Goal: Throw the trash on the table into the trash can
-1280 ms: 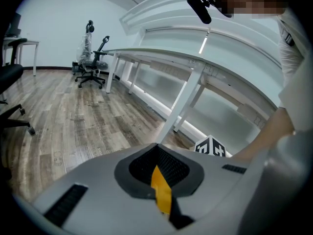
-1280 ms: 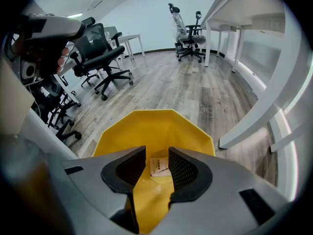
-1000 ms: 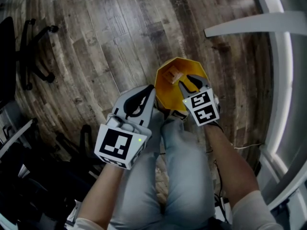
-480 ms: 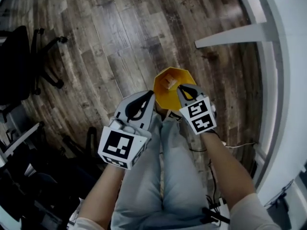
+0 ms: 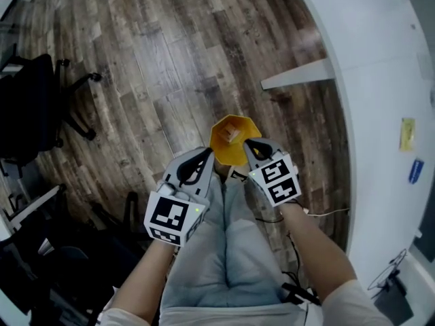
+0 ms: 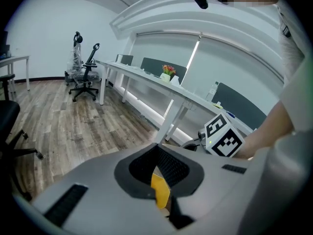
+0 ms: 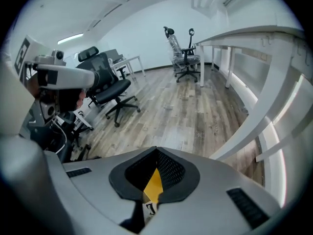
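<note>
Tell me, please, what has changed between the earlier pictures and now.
Both grippers have lifted away from the yellow trash can, which now looks farther below. The right gripper, open over the can earlier, has shut with nothing between its jaws. Unchanged: the left gripper is shut and empty, the brown scrap lies in the can, and the can stands on the wood floor.

Grey left tongs (image 5: 204, 155) and right tongs (image 5: 251, 145), black-and-white marker cubes (image 5: 171, 216), pale blue jeans (image 5: 231, 257), white sleeves (image 5: 352, 303).
</note>
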A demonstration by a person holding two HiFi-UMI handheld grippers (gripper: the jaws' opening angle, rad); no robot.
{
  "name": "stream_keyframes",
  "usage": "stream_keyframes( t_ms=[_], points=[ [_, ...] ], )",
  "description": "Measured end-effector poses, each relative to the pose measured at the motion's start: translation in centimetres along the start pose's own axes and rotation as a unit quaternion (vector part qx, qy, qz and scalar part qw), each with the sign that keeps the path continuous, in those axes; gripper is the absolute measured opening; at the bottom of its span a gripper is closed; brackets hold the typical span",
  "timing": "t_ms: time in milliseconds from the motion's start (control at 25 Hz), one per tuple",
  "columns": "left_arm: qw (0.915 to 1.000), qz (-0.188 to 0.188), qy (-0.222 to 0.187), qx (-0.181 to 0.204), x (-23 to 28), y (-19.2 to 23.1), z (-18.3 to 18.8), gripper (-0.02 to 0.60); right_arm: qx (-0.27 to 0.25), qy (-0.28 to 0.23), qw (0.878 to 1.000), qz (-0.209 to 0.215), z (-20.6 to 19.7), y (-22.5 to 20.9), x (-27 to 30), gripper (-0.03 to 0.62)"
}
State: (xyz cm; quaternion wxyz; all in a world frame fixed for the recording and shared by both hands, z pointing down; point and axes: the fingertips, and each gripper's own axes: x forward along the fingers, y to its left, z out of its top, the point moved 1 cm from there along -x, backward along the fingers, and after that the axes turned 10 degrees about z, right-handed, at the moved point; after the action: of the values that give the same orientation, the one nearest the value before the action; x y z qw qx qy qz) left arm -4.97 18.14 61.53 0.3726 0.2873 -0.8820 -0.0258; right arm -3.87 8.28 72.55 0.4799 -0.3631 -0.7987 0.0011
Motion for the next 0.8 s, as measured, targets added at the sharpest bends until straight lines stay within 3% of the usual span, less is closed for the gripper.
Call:
stream_keyframes(
  t_ms=[200,800],
  points=[
    [0.9998,0.015,-0.013,-0.006,-2.2,-0.8,3.5,0.002,0.023,-0.028,0.999,0.004,3.4,1.7,-4.5,0.031],
    [0.9984,-0.008,-0.05,0.023,-10.5,-6.6,13.1,0.002,0.028,-0.145,0.989,-0.024,13.2,7.0,-20.7,0.031]
  ],
)
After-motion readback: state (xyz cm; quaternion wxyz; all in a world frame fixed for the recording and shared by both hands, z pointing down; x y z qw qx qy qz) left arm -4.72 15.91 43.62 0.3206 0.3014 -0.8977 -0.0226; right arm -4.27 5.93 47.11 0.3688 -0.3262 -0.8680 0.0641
